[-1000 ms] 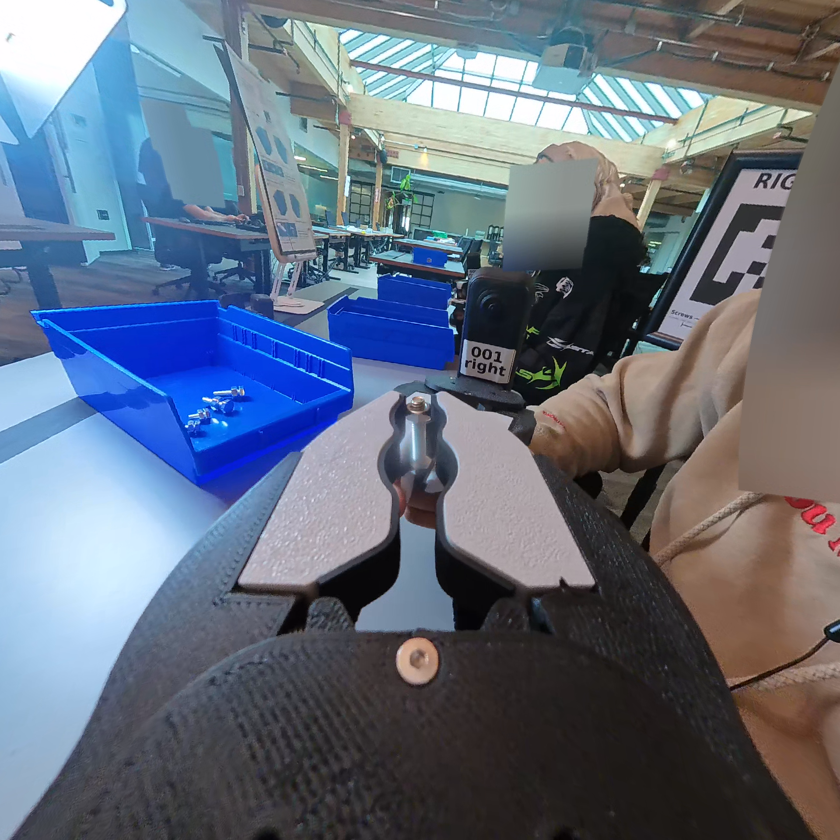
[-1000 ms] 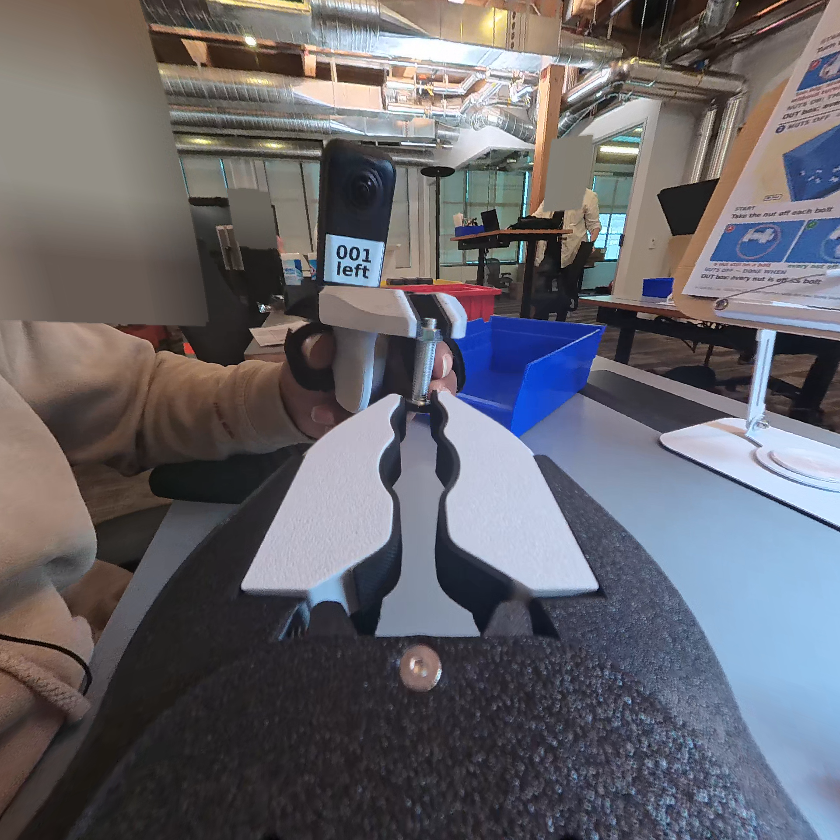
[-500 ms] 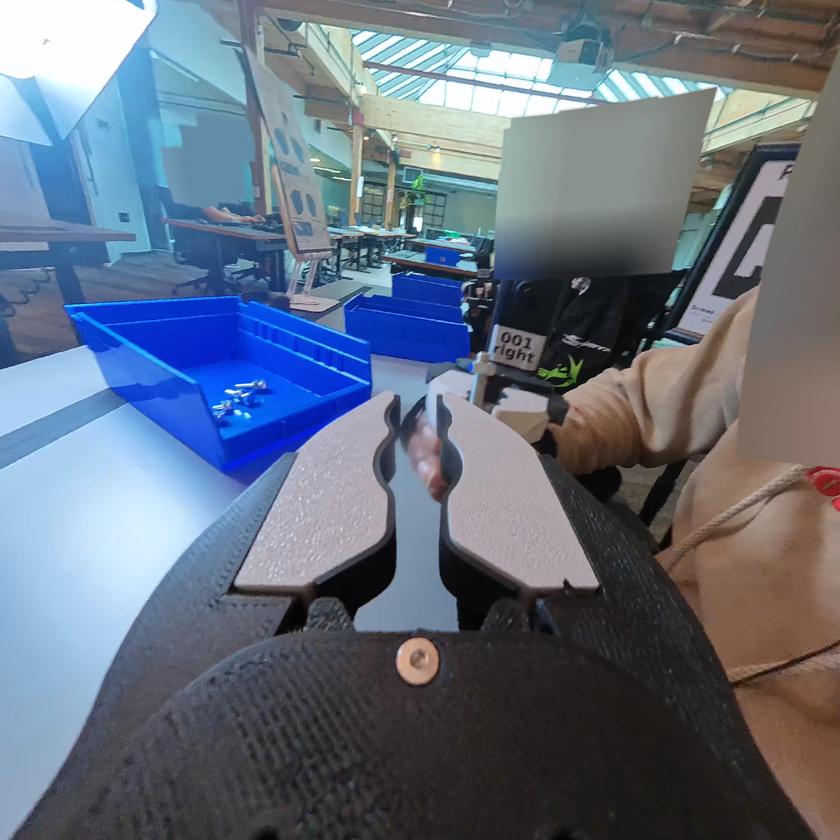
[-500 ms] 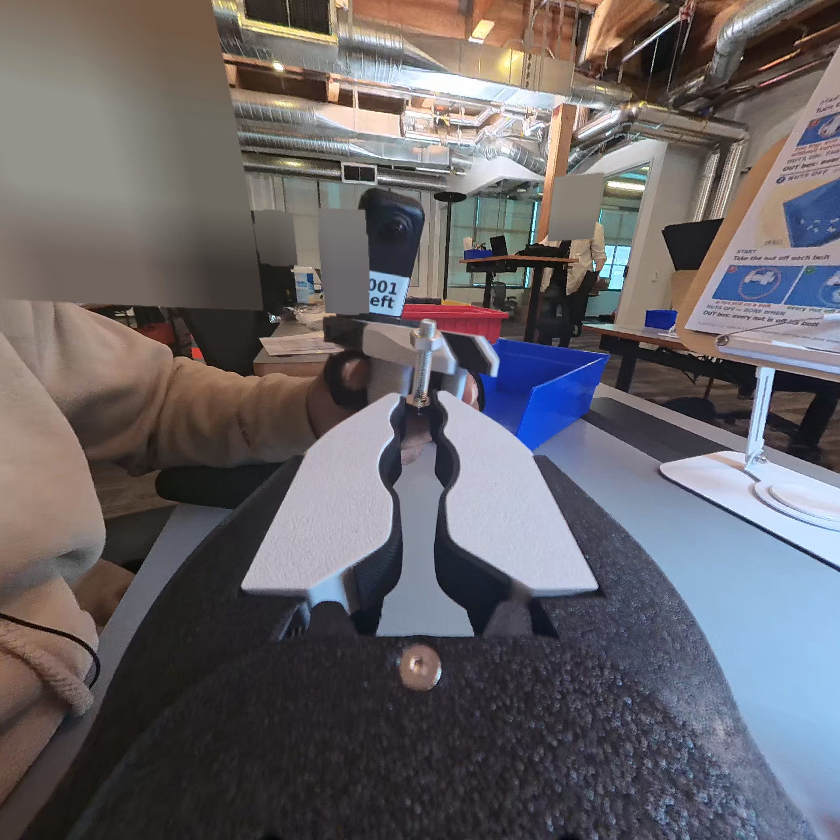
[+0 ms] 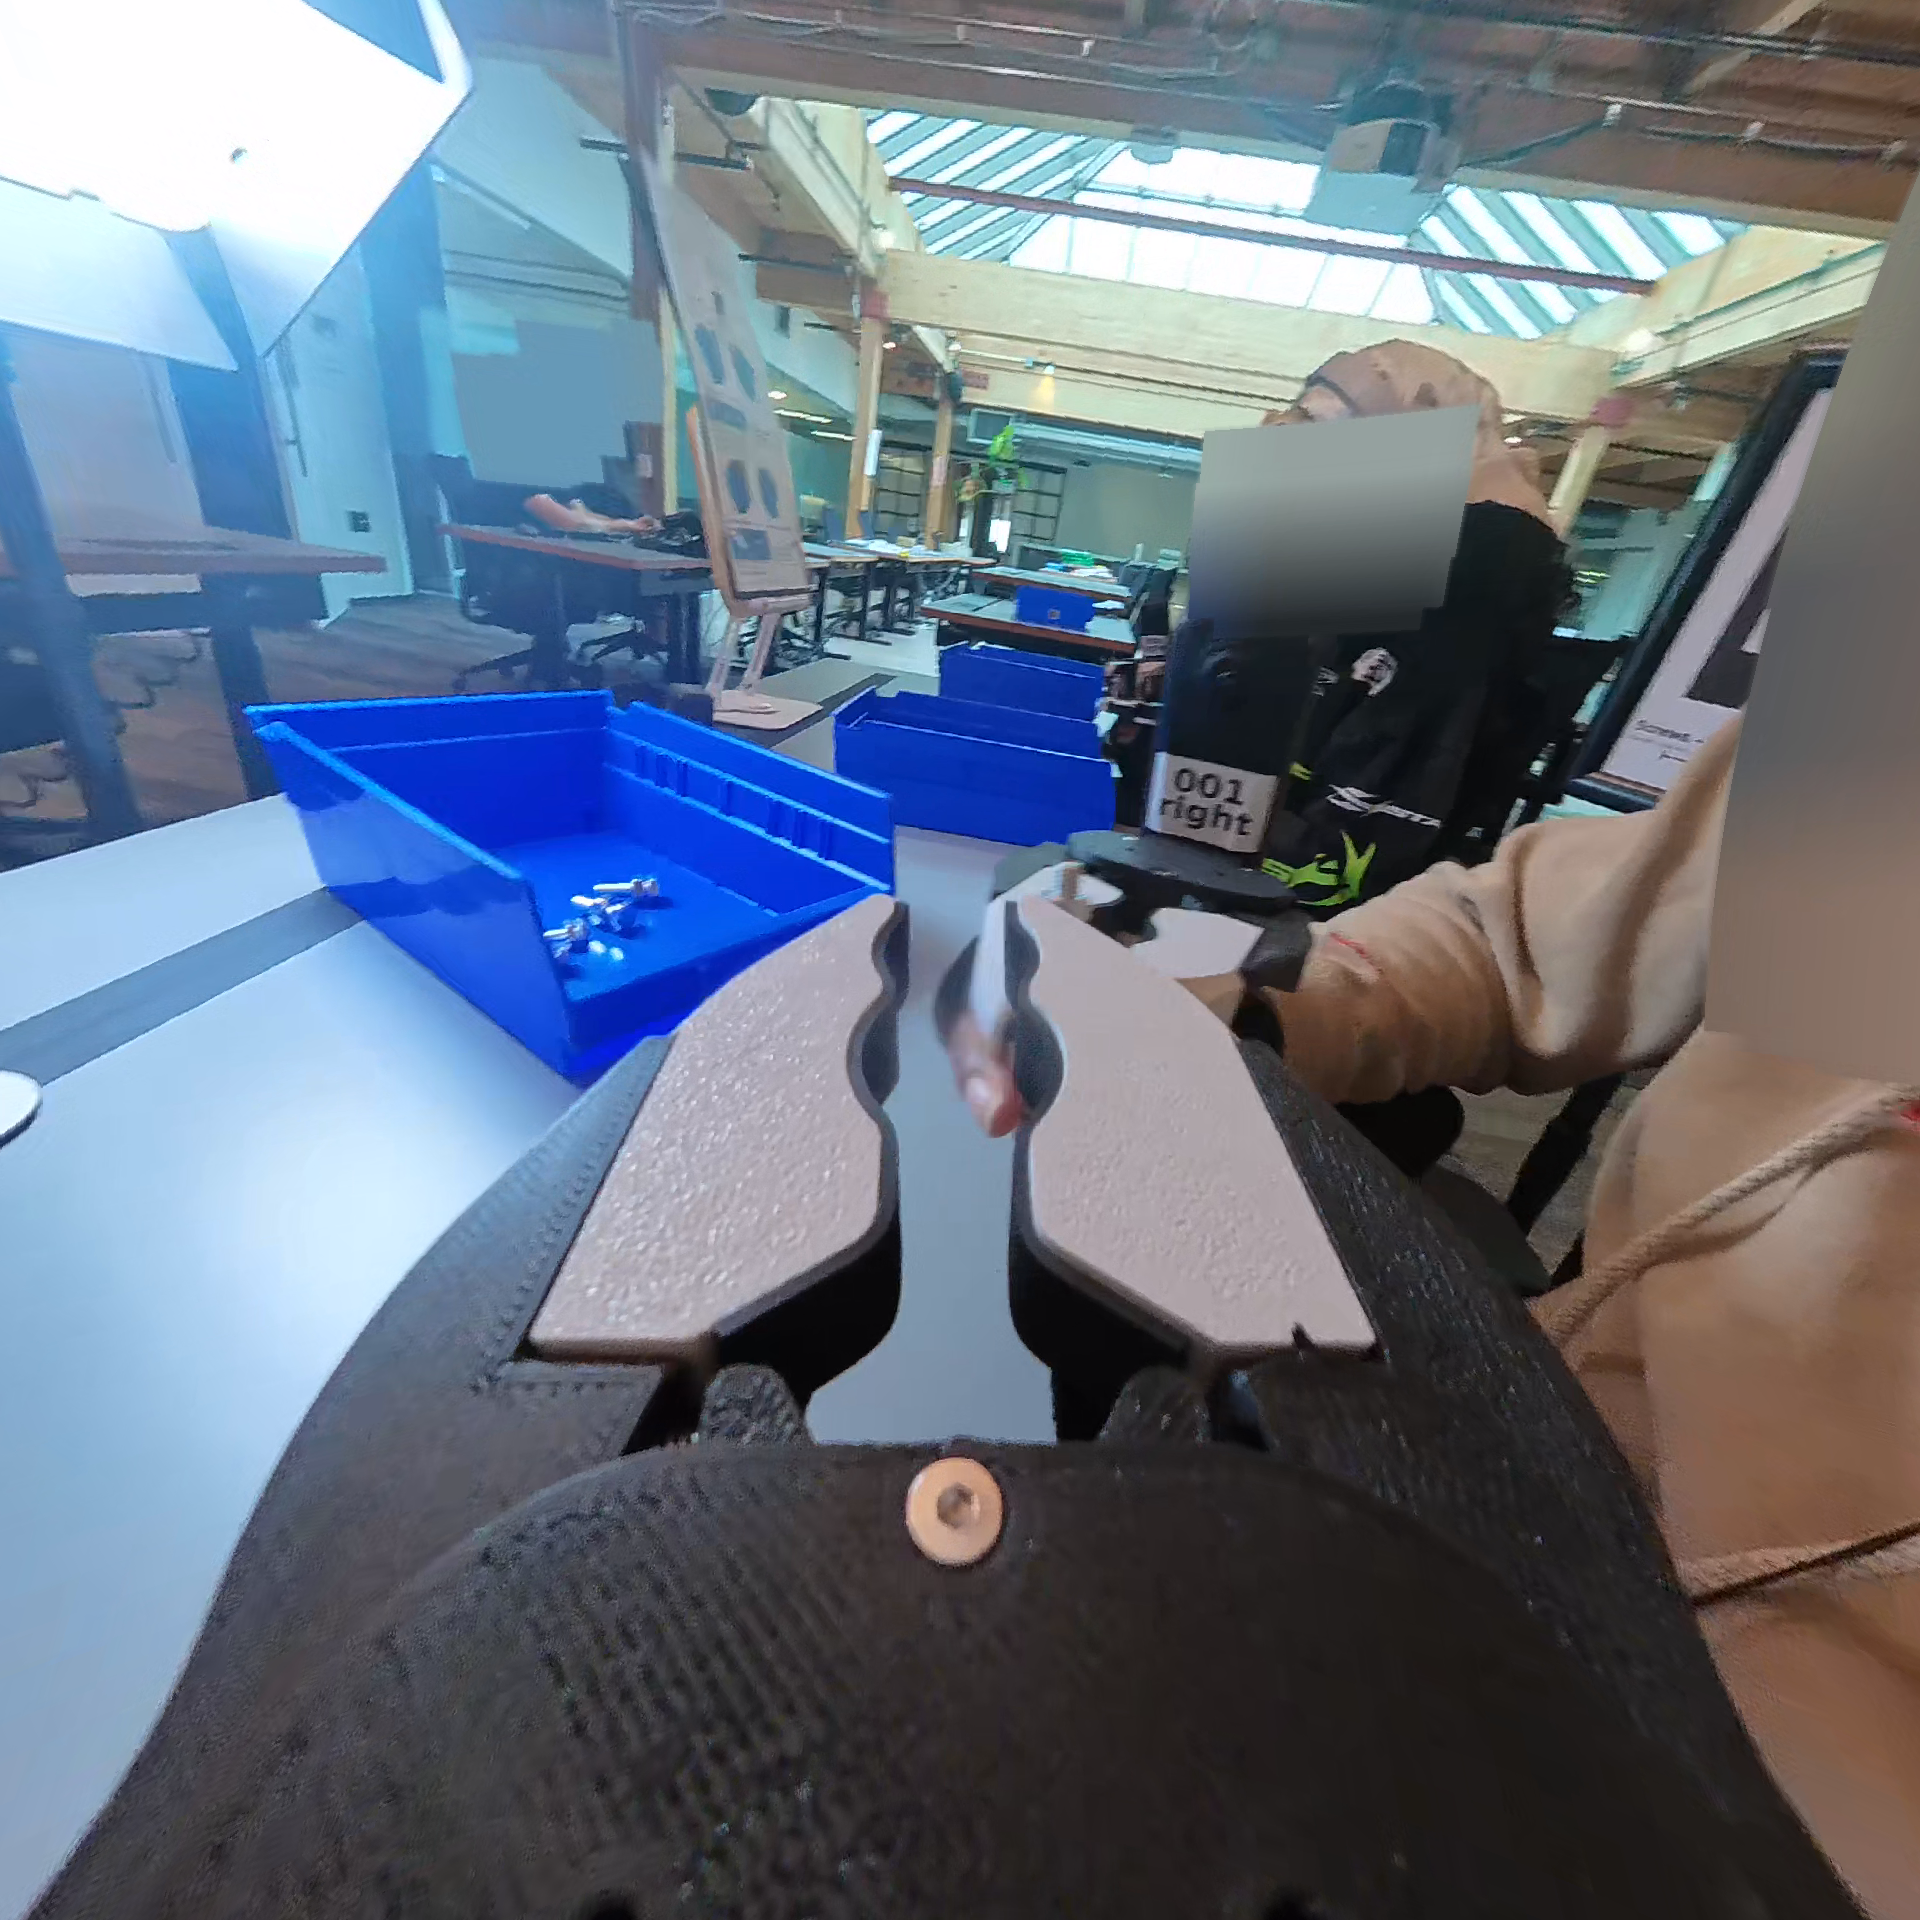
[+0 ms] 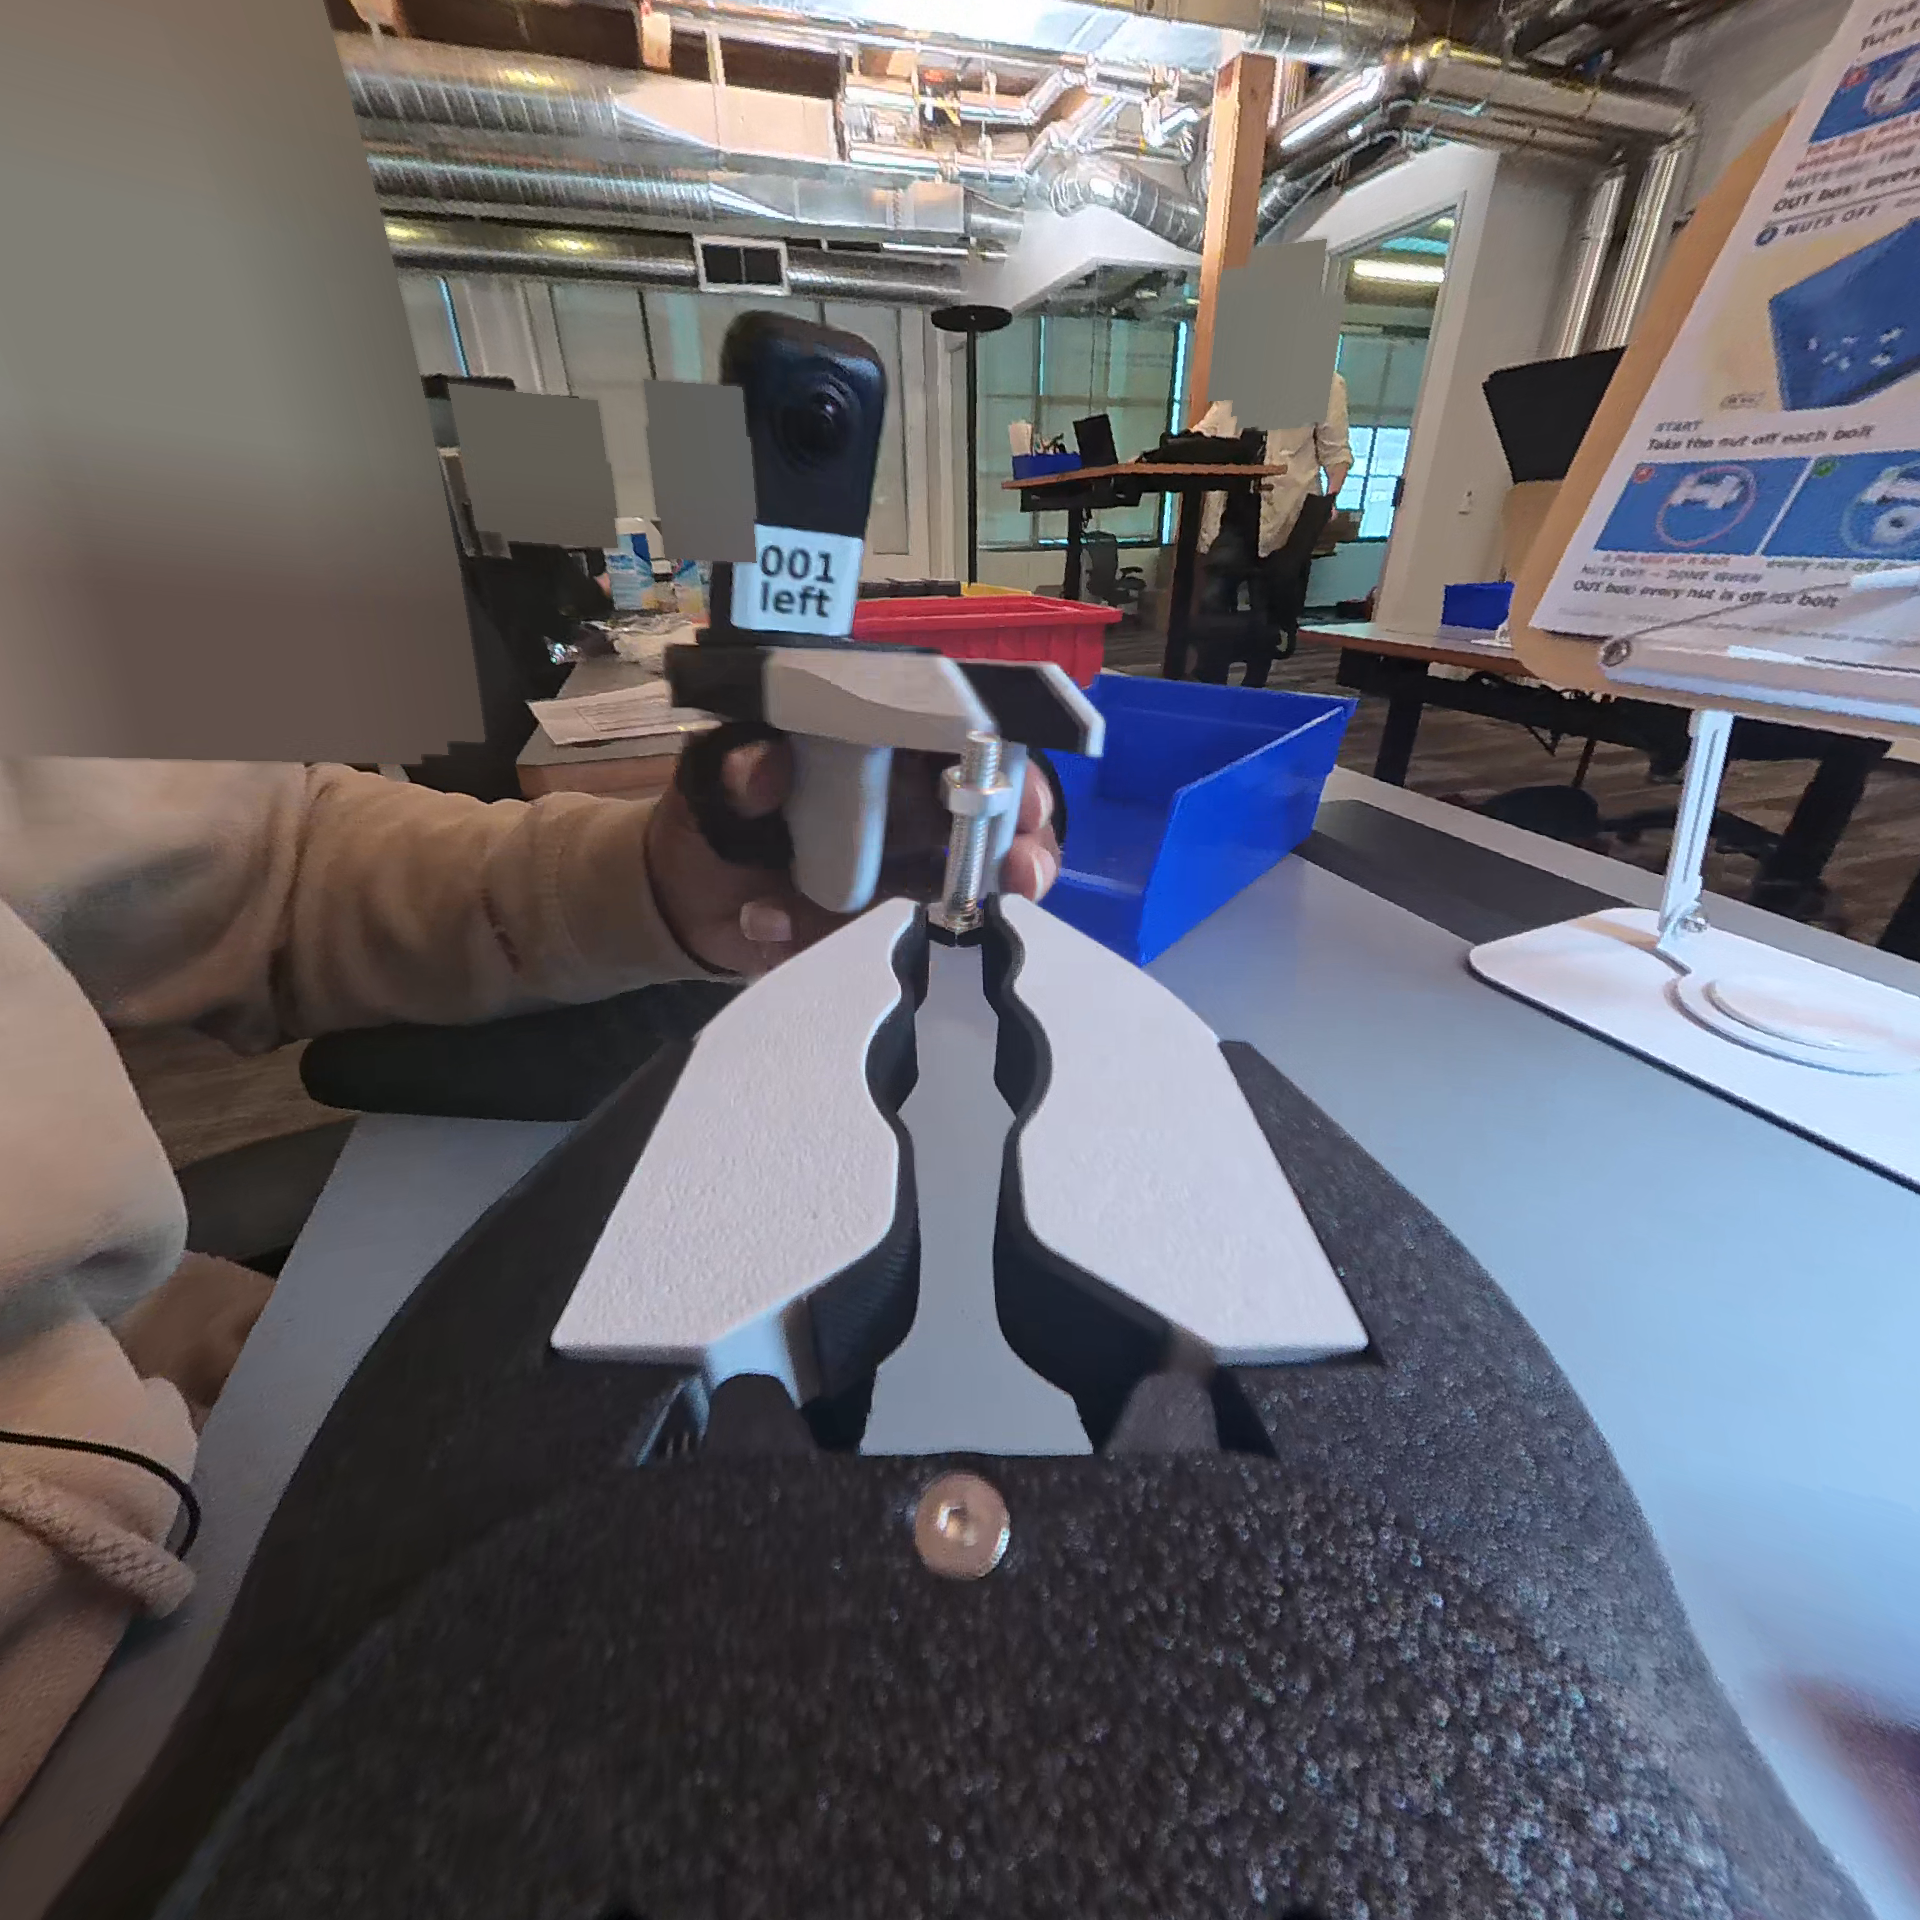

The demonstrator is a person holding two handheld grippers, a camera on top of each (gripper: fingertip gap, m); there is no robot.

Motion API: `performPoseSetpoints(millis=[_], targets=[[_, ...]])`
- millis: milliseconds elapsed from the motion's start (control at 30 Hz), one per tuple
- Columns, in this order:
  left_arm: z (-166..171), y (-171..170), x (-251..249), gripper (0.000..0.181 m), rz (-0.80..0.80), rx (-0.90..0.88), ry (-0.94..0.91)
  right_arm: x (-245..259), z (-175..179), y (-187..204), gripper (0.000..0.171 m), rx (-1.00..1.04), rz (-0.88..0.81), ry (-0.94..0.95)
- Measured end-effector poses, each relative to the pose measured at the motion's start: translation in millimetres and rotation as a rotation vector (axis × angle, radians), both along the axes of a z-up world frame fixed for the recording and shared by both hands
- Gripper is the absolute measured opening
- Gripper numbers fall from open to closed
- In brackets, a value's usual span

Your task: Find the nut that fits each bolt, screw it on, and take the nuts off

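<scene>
Right tongs pinch the bolt; left tongs slightly parted, empty.

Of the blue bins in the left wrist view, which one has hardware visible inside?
The nearest blue bin, just left of the left tool: a few silvery fasteners lie on its floor. The two farther blue bins show no contents from here.

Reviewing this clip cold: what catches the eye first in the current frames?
Dead centre of the right wrist view, a threaded bolt with a nut on it stands upright, its lower end pinched in the right gripper. Left of the left gripper, a blue bin on the grey table holds a few loose bolts.
</scene>
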State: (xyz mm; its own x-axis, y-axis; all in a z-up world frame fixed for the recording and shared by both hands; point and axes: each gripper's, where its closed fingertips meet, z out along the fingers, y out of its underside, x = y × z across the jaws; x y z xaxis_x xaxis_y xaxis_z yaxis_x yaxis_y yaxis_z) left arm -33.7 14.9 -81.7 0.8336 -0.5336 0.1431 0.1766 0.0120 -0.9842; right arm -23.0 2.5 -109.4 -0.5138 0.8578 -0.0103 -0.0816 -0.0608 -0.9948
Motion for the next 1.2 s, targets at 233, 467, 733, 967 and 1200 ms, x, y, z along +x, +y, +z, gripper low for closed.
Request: performPoseSetpoints(millis=[233,467,733,967,1200], targets=[[-10,6,-1,0.005,0.057,-0.034,0.065,-2,-5,2,0.010,-0.011,-0.004,-0.024],[-6,3,13,0.028,-0.007,-0.010,0.057,-6,-9,5,0.010,-0.009,-0.019,-0.055],[-8,6,-4,0.018,0.057,-0.030,0.038,-5,-5,7,0.010,-0.020,-0.018,-0.040],[-11,7,3,0.010,0.071,-0.043,0.089,-6,-8,5,0.010,-0.029,-0.005,-0.053],[-7,4,12,0.025,0.023,-0.017,0.062,-7,-8,7,0.010,-0.035,-0.014,-0.053]])
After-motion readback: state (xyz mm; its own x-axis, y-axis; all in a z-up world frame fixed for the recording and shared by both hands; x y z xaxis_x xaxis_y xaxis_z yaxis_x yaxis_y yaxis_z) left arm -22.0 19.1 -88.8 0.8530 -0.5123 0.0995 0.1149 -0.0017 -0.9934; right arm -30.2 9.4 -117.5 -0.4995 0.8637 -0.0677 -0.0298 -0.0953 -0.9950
